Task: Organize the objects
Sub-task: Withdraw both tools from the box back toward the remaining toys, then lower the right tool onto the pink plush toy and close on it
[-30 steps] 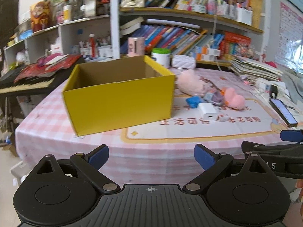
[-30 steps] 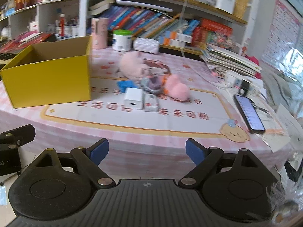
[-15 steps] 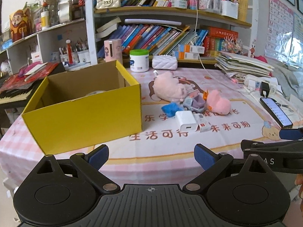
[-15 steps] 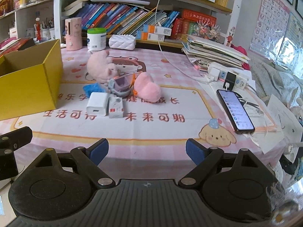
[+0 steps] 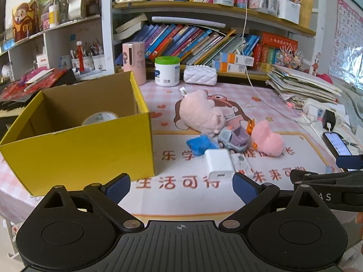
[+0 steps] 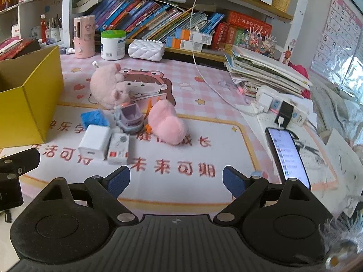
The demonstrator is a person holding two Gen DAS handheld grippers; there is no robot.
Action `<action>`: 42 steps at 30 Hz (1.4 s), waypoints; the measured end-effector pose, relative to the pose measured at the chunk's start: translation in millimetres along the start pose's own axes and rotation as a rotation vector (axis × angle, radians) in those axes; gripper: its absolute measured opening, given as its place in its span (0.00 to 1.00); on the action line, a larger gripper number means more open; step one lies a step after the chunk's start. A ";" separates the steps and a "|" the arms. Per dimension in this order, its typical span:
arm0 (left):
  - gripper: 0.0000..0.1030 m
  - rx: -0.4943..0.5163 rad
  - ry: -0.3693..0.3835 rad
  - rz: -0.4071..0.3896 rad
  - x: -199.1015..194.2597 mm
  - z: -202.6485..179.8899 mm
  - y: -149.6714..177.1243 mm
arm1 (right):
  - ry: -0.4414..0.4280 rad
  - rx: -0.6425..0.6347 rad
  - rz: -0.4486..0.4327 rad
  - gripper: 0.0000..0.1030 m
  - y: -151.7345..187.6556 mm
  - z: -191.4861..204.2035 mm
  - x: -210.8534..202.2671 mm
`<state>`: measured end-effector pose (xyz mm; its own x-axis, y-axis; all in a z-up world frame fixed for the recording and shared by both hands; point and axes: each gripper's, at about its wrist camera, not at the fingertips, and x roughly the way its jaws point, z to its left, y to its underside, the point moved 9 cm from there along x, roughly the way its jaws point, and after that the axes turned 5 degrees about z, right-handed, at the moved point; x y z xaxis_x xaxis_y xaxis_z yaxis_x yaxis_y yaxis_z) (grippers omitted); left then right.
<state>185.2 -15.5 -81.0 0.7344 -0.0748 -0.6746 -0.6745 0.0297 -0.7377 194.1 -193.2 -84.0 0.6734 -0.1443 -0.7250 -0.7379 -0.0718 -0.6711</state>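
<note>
Cardboard makes up the open yellow box [image 5: 86, 149] at the left of the pink checked surface [image 6: 204, 90], a tape roll [image 5: 99, 117] inside. Just right lie a white charger block [image 6: 95, 141], blue pouch [image 6: 94, 117], grey toy car [image 6: 130, 119] and pink plush toys [image 6: 166, 123]. Left gripper [image 5: 181, 184] and right gripper [image 6: 175, 180] hover released, holding nothing.

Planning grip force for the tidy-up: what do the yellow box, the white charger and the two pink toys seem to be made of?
Yellow box: cardboard, matte, brown inside. White charger: probably hard, smooth plastic. Pink toys: soft fuzzy plush.
</note>
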 end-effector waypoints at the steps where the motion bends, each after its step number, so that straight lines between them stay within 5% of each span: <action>1: 0.95 -0.003 -0.002 -0.001 3.0 -2.0 -2.5 | 0.000 -0.003 -0.002 0.86 -3.4 -2.7 3.3; 33: 0.95 -0.070 -0.098 0.094 57.9 -24.5 -20.9 | -0.137 -0.163 0.070 0.78 -63.8 -0.5 120.1; 39: 0.95 -0.072 -0.109 0.110 60.3 -23.5 -19.7 | -0.154 -0.191 0.085 0.69 -69.8 7.0 140.0; 42: 0.95 -0.072 -0.115 0.111 60.8 -22.5 -20.7 | -0.178 -0.203 0.090 0.51 -70.3 12.0 146.1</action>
<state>242.1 -43.1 -106.0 0.6562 0.0399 -0.7535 -0.7524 -0.0406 -0.6574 344.9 -197.3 -144.6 0.5888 0.0158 -0.8081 -0.7769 -0.2649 -0.5712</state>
